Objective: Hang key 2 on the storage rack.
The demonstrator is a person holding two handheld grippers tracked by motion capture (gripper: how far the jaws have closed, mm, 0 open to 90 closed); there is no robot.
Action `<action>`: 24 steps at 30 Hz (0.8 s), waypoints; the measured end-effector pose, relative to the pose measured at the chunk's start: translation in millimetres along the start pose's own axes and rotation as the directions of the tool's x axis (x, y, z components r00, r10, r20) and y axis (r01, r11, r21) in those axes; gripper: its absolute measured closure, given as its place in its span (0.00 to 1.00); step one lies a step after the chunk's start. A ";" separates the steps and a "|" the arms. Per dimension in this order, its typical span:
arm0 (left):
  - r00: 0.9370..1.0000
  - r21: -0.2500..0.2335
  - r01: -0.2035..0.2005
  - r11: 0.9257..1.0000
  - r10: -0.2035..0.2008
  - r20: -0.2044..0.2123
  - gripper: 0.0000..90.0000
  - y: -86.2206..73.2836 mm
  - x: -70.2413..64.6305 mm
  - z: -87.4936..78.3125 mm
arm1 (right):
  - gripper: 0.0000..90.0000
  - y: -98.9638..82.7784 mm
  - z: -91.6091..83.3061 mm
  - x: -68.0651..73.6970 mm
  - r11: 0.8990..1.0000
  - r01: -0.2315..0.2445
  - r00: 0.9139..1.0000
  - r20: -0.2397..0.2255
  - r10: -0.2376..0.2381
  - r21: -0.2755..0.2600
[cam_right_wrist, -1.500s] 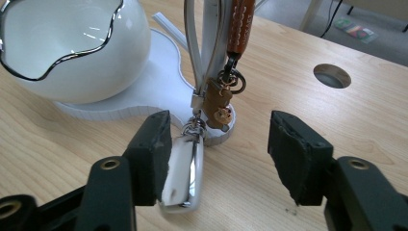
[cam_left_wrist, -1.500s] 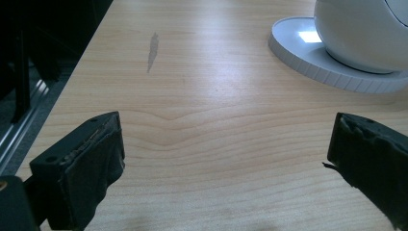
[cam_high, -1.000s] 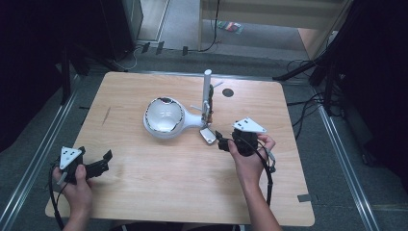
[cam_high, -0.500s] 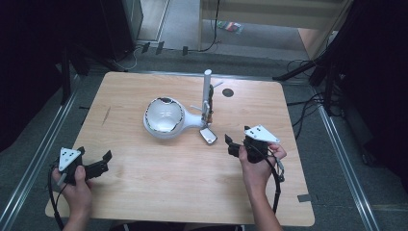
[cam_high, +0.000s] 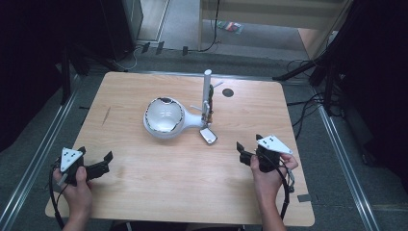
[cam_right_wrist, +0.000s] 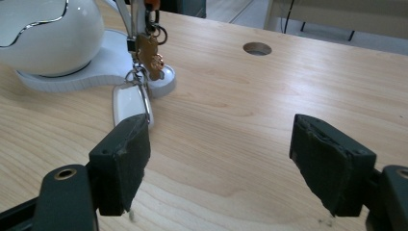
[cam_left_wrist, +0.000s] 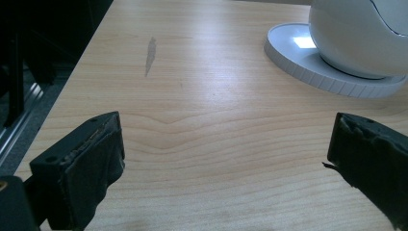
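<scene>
Nearest me, my left gripper [cam_high: 98, 167] rests at the front left of the pale wooden worktop [cam_high: 144, 192] with its fingers [cam_left_wrist: 91, 163] spread wide and empty, and my right gripper [cam_high: 244, 153] sits at the front right, equally wide and holding nothing. Beyond the right one, near but apart, the bunch of brass keys with a white oval fob [cam_right_wrist: 132, 103] hangs from the slim white post [cam_high: 207, 89] beside the round white glossy bowl-shaped holder [cam_high: 164, 117], fob touching the worktop. I judge the risk is snagging: pulling sideways could tip the stand.
</scene>
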State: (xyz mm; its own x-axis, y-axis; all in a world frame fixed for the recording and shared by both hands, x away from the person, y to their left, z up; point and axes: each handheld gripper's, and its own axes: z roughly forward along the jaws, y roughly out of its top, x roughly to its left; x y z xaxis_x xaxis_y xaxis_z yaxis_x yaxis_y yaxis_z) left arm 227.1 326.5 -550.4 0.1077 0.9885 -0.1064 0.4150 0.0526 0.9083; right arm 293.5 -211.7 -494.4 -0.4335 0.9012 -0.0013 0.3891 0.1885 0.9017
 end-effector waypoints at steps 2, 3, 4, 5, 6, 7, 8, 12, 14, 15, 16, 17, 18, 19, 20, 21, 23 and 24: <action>1.000 0.002 -0.004 1.000 0.004 0.001 0.00 0.0 0.0 0.0 | 0.25 -3.6 -2.9 -4.5 1.000 -0.005 1.000 0.006 0.005 -0.001; 1.000 0.000 -0.004 1.000 0.004 0.002 0.00 0.0 -0.2 0.1 | 0.25 -5.0 -4.5 -6.2 1.000 -0.013 1.000 0.009 0.013 -0.004; 1.000 0.001 -0.005 1.000 0.005 0.002 0.00 0.0 -0.2 0.1 | 0.25 -6.0 -6.3 -7.9 1.000 -0.017 1.000 0.010 0.017 -0.008; 1.000 0.001 -0.005 1.000 0.005 0.002 0.00 0.0 -0.2 0.1 | 0.25 -6.0 -6.3 -7.9 1.000 -0.017 1.000 0.010 0.017 -0.008; 1.000 0.001 -0.007 1.000 0.007 0.002 0.00 0.0 -0.2 0.0 | 0.25 -7.3 -10.0 -10.1 1.000 -0.018 1.000 0.018 0.018 -0.013; 1.000 0.001 -0.007 1.000 0.007 0.002 0.00 0.0 -0.4 0.1 | 0.25 -7.3 -10.0 -10.1 1.000 -0.018 1.000 0.018 0.018 -0.013; 1.000 0.006 -0.010 1.000 0.010 0.001 0.00 0.1 -0.7 0.1 | 0.25 -10.1 -13.9 -12.3 1.000 -0.021 0.999 0.030 0.021 -0.011; 1.000 0.005 -0.019 1.000 0.019 0.011 0.00 -0.1 -1.7 0.3 | 0.25 -15.3 -18.3 -16.8 0.999 -0.038 0.998 0.040 0.039 -0.011; 1.000 0.008 -0.021 1.000 0.021 0.015 0.00 0.0 -1.8 0.2 | 0.23 -18.9 -21.7 -21.0 0.999 -0.048 0.997 0.065 0.049 -0.021; 1.000 0.010 -0.023 1.000 0.022 0.015 0.00 0.0 -1.9 0.2 | 0.23 -20.8 -24.0 -24.1 0.998 -0.053 0.996 0.078 0.054 -0.025; 1.000 0.010 -0.024 1.000 0.024 0.017 0.00 0.0 -2.0 0.4 | 0.23 -22.3 -25.6 -26.9 0.998 -0.055 0.995 0.082 0.058 -0.033; 1.000 0.011 -0.027 1.000 0.027 0.015 0.00 0.0 -2.3 0.5 | 0.23 -24.1 -27.2 -29.6 0.997 -0.064 0.994 0.081 0.066 -0.033; 0.999 0.013 -0.031 0.999 0.031 0.017 0.00 0.1 -2.6 0.7 | 0.23 -28.5 -30.0 -34.3 0.997 -0.068 0.993 0.090 0.070 -0.030; 0.999 0.014 -0.032 0.999 0.031 0.016 0.00 0.1 -2.7 0.8 | 0.23 -30.3 -30.8 -36.1 0.997 -0.069 0.993 0.091 0.072 -0.029; 0.999 0.016 -0.032 0.999 0.031 0.015 0.00 0.2 -2.8 0.9 | 0.23 -32.6 -32.0 -38.5 0.997 -0.069 0.993 0.094 0.071 -0.029; 0.999 0.017 -0.032 0.999 0.032 0.015 0.00 0.2 -2.9 1.0 | 0.23 -34.7 -33.4 -40.6 0.997 -0.072 0.992 0.099 0.075 -0.027; 0.999 0.018 -0.032 0.999 0.032 0.014 0.00 0.3 -3.1 1.0 | 0.23 -38.3 -36.1 -45.3 0.996 -0.083 0.991 0.098 0.086 -0.027; 0.999 0.019 -0.033 0.999 0.033 0.014 0.00 0.3 -3.2 1.0 | 0.24 -40.0 -37.7 -47.4 0.995 -0.090 0.991 0.101 0.093 -0.031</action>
State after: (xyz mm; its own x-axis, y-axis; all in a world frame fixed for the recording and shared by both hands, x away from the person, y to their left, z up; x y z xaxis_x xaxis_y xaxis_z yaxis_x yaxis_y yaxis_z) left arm 227.8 323.2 -550.1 0.1336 0.9876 -0.0824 0.4283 0.0174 0.9035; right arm 267.8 -276.6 -514.1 -0.3113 0.9495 0.0388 0.4015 0.0944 0.9110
